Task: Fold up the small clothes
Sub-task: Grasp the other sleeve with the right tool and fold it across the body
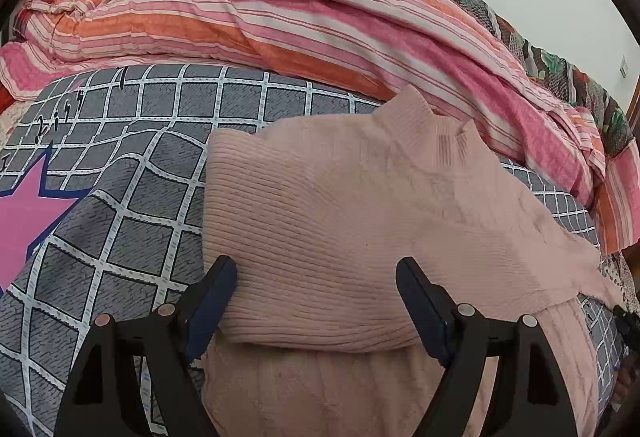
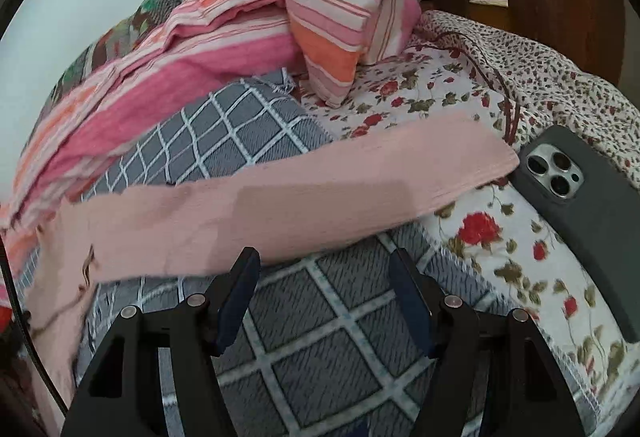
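Mid-fold: one side of the pink sweater is turned in, the other sleeve lies stretched out.

Left wrist view: the pink sweater (image 1: 360,205) fills the centre and lower right of the frame on the grey checked blanket (image 1: 120,229), its left part folded over the body with the collar toward the top. The left gripper (image 1: 316,273) hangs over the fold's lower edge, jaws spread wide and gripping nothing.

Right wrist view: the sleeve (image 2: 280,197) runs blurred from lower left to centre right, its cuff just beside a phone (image 2: 592,205) on the floral sheet (image 2: 440,89). The right gripper (image 2: 324,265), at bottom centre, stands open and empty over the blanket, just below the sleeve. The next move likely calls for pinching that sleeve and laying it across the body, clear of the phone.
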Demonstrator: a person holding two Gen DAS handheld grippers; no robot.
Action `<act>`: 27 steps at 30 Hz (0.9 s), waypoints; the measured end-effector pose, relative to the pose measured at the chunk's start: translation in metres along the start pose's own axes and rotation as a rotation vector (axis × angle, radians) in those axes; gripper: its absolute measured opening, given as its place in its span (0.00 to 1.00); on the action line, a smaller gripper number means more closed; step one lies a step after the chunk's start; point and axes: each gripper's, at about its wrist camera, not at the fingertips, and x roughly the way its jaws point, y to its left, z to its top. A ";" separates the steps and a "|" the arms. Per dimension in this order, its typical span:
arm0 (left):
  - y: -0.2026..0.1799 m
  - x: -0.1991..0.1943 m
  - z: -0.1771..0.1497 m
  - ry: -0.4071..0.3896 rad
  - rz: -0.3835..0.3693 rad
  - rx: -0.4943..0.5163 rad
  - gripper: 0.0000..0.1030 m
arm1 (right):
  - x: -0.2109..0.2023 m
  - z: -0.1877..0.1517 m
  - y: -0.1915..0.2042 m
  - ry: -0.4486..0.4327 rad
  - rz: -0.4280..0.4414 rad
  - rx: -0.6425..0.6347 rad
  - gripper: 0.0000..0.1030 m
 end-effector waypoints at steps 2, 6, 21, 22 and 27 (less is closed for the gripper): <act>-0.001 0.001 0.000 0.000 0.004 0.007 0.80 | 0.005 0.007 0.000 0.012 -0.001 0.008 0.64; -0.001 0.002 0.000 0.001 -0.001 0.008 0.80 | 0.015 0.020 -0.003 0.033 -0.004 0.040 0.64; 0.014 -0.007 0.002 -0.020 -0.094 -0.078 0.81 | -0.042 0.032 0.078 -0.219 -0.130 -0.191 0.05; 0.018 -0.010 0.002 -0.025 -0.111 -0.097 0.81 | -0.049 0.033 0.087 -0.235 -0.122 -0.203 0.05; 0.032 -0.023 -0.002 -0.032 -0.140 -0.149 0.81 | -0.090 0.031 0.155 -0.301 -0.079 -0.314 0.05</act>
